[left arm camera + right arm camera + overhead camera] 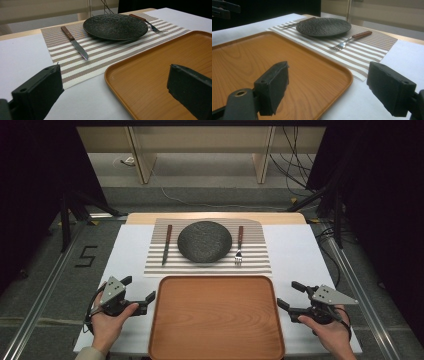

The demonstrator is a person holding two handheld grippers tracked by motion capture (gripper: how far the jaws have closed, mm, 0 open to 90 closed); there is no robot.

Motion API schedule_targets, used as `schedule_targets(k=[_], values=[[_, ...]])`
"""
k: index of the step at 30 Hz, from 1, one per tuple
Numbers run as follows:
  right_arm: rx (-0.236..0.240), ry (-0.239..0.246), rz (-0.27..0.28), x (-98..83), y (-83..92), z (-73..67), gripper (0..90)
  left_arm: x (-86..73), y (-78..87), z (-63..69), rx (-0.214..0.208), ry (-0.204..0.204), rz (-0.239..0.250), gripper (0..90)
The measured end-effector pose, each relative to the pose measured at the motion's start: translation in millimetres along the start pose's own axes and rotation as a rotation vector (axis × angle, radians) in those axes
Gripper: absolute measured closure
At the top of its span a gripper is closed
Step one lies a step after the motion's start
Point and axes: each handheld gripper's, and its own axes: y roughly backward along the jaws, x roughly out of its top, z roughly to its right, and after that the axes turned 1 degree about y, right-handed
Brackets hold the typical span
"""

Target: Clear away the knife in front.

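A dark round plate [205, 241] [115, 26] [323, 26] lies on a striped placemat [260, 262]. A wooden-handled knife [166, 244] [74, 42] lies to the left of the plate, and a fork [239, 245] [350, 40] [149, 23] to its right. A bare wooden tray [216, 317] [160, 75] [242, 65] sits in front of the mat. My left gripper [138, 288] [112, 92] rests open at the tray's left edge, with nothing between its jaws. My right gripper [291, 295] [327, 90] stands open by the tray's right edge, also with nothing in it.
A white sheet [130, 250] covers the table under the mat and tray. Metal rails [45, 290] run along both sides of the table, and cables [295, 165] lie on the floor beyond it.
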Motion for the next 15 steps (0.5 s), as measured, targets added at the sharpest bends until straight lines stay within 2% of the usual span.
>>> schedule_targets(k=[10, 12, 13, 14, 15], values=[[-0.007, 0.003, 0.006, 1.1, 1.9, 0.2, 18.7, 10.3, -13.7, -3.5, 0.0, -0.008, -0.023, 1.7], [-0.012, 0.0, 0.006, 1.9, 2.4, -0.3, 18.7, 18.0, -18.3, -7.5, 0.013, -0.007, -0.027, 8.1], [-0.012, 0.005, 0.002, 2.8, 2.0, -1.2, 18.7, 22.6, -21.9, -10.0, 0.029, -0.006, -0.03, 23.8], [-0.01, 0.006, 0.001, 3.2, 1.5, -1.9, 18.7, 27.6, -26.1, -13.2, 0.029, -0.007, -0.033, 35.8], [-0.01, 0.006, 0.001, 3.2, 1.5, -1.9, 18.7, 32.9, -31.3, -17.2, 0.024, -0.013, -0.046, 35.8]])
